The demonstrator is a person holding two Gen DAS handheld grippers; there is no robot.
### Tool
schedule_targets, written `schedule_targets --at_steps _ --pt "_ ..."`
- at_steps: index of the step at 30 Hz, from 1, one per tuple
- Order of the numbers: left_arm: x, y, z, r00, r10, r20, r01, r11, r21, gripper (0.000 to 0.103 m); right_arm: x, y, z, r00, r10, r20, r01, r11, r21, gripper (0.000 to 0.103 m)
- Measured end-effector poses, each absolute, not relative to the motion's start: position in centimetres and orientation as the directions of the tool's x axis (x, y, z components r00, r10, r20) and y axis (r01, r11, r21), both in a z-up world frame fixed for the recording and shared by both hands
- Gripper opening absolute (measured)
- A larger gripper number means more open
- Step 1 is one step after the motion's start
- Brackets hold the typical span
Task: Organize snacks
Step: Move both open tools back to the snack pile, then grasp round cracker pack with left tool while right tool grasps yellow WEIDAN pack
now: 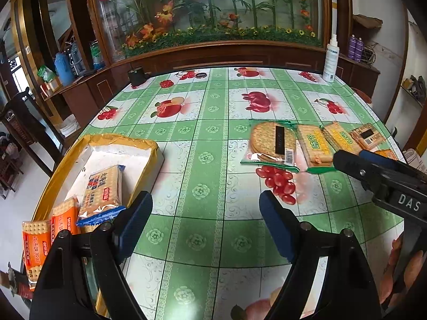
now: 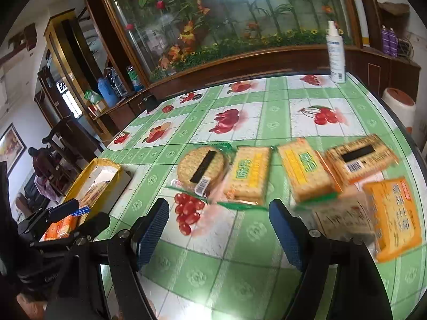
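An open white box with yellow tape (image 1: 149, 146) sits at the table's left edge. Inside lie a blue-edged cracker pack (image 1: 102, 189) and two orange packs (image 1: 65, 218). My left gripper (image 1: 205, 218) hovers open beside the box, over bare tablecloth, with nothing between its fingers. A row of packs lies across the table: a round cracker pack (image 2: 202, 168), two yellow-green packs (image 2: 248, 173), an orange pack with a barcode (image 2: 360, 160) and another orange pack (image 2: 395, 216). My right gripper (image 2: 218, 221) is open and empty, just short of that row.
A white spray bottle (image 2: 336, 53) stands at the far right corner, and a small black object (image 1: 136, 76) at the far left edge. A wooden cabinet with artificial plants runs behind the table. Dark chairs stand off to the left, a red-topped stool (image 2: 399, 104) to the right.
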State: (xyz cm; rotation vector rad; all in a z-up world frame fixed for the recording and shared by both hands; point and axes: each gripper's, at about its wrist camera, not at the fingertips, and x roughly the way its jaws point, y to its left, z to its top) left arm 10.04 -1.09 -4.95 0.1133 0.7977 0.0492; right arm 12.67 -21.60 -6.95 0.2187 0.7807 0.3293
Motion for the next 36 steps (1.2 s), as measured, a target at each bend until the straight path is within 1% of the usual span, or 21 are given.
schedule_targets --at_steps 8,20,25,28,30,32,34,36 --pt "13.0 -1.2 -6.2 0.672 0.078 -0.737 -0.009 0.995 0.097 0.083 15.7 -20.6 -7.8 0.651 0.34 -0.679 -0.185 0.938 0.293 0.079" --pt "16.0 -1.4 -6.9 0.657 0.031 -0.753 -0.01 0.999 0.032 0.083 19.4 -20.4 -10.1 0.611 0.239 -0.755 -0.117 0.97 0.213 0.079" --pt "17.0 -1.8 -7.4 0.645 0.027 -0.764 -0.004 0.999 0.032 0.083 20.6 -20.5 -11.5 0.57 0.24 -0.785 -0.103 0.97 0.222 0.079" --pt "17.5 -2.3 -7.6 0.639 0.035 -0.768 0.006 0.999 0.05 0.083 21.1 -19.8 -11.9 0.573 0.209 -0.792 -0.113 0.978 0.177 0.079" --pt "17.9 -2.7 -7.7 0.636 0.04 -0.771 0.01 0.998 0.061 0.083 21.2 -19.5 -11.9 0.574 0.178 -0.799 -0.116 0.984 0.135 0.074" --pt "18.2 -2.9 -7.8 0.632 0.04 -0.774 0.013 0.998 0.062 0.083 21.0 -19.8 -12.0 0.58 0.168 -0.798 -0.114 0.986 0.124 0.06" --pt "18.6 -3.3 -8.0 0.628 0.039 -0.777 0.017 0.998 0.064 0.083 20.6 -20.4 -11.8 0.58 0.176 -0.796 -0.109 0.984 0.137 0.051" --pt "18.8 -3.9 -8.1 0.626 0.037 -0.779 0.023 0.998 0.066 0.083 20.0 -21.1 -11.7 0.577 0.192 -0.794 -0.107 0.981 0.159 0.051"
